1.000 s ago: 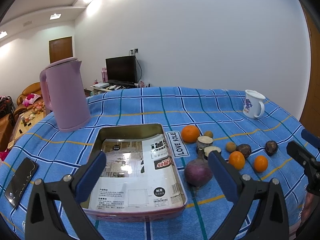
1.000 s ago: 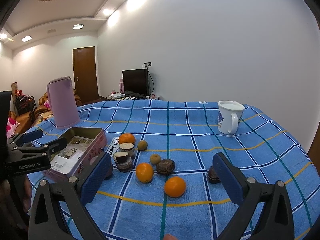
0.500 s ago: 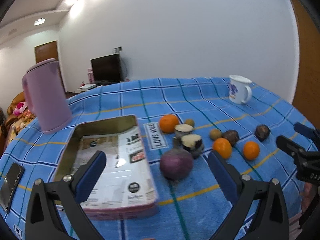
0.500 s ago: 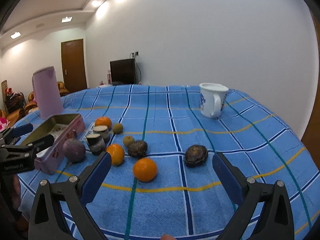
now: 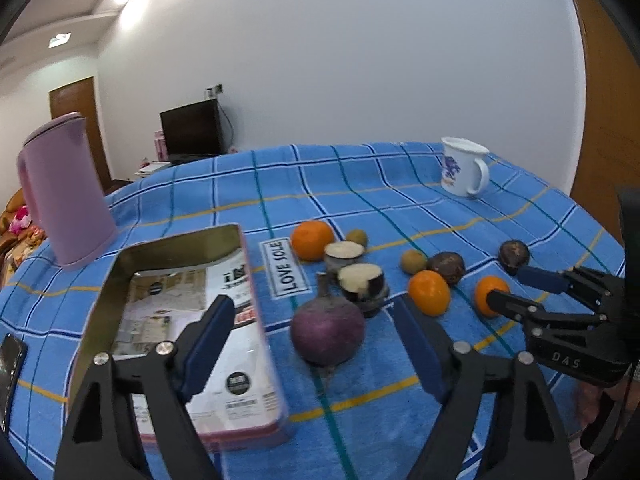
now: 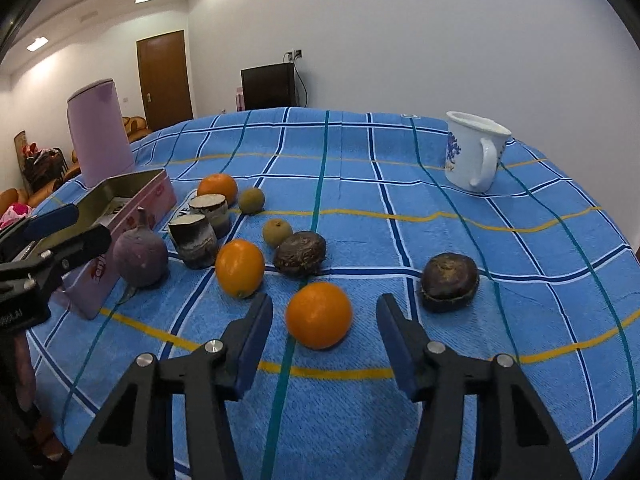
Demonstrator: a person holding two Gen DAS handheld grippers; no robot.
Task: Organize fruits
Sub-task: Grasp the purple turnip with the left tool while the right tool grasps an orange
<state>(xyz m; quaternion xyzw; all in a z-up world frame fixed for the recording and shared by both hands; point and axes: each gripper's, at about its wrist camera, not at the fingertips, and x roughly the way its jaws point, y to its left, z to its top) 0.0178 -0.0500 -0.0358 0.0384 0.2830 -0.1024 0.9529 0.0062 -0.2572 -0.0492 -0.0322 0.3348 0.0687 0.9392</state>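
Note:
Fruits lie on a blue checked tablecloth (image 6: pixel 360 168). My right gripper (image 6: pixel 324 330) is open, its fingers on either side of the nearest orange (image 6: pixel 319 315), just short of it. A second orange (image 6: pixel 239 268), a third orange (image 6: pixel 217 188), two dark brown fruits (image 6: pixel 300 254) (image 6: pixel 450 282), two small tan fruits (image 6: pixel 277 232) and two cut pieces (image 6: pixel 194 246) lie beyond. My left gripper (image 5: pixel 312 330) is open and empty around a purple round root (image 5: pixel 327 330), beside the open tin box (image 5: pixel 168 316).
A pink kettle (image 5: pixel 64 192) stands at the back left. A white mug (image 6: pixel 476 150) stands at the back right. A phone (image 5: pixel 10 368) lies at the left table edge. A "LOVE SOLE" label (image 5: pixel 285 268) lies beside the tin.
Both grippers have moved forward and lower. The right one has come up to the nearest orange; the left one has shifted right from the tin to the purple root.

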